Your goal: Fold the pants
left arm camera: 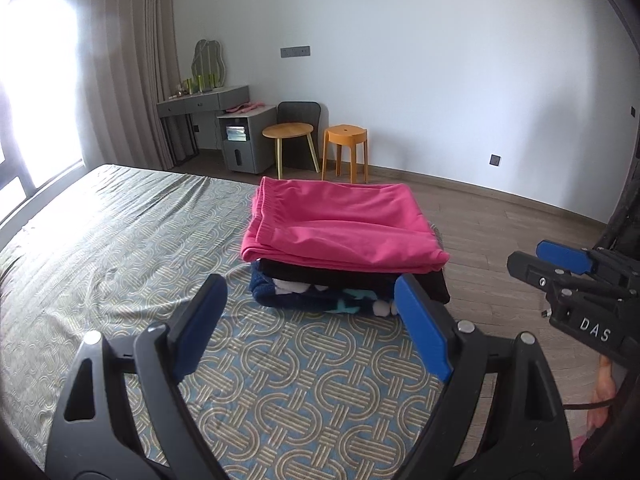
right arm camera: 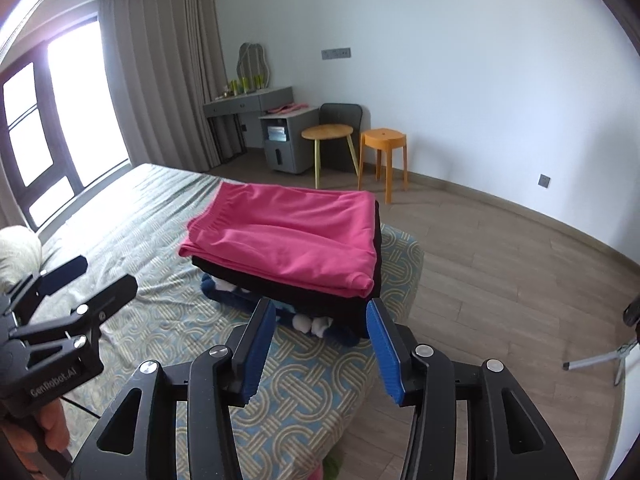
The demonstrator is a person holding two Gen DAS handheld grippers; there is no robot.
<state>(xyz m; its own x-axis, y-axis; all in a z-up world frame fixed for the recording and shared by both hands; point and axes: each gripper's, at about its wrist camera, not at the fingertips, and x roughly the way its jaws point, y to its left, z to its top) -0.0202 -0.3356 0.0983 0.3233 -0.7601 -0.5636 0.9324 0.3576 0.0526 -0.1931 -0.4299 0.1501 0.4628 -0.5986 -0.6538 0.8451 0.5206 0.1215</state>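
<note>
Pink pants (left arm camera: 344,228) folded, topping stack of black (left arm camera: 352,278) and navy clothes (left arm camera: 304,300) near bed (left arm camera: 120,248) corner by floor-side edge. Left gripper (left arm camera: 308,320) jaws apart, empty, short of stack. Right gripper (right arm camera: 320,344) jaws apart, empty, beside it.

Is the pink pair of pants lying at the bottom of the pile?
No, the pink pants lie on top of the pile, above a black garment.
</note>
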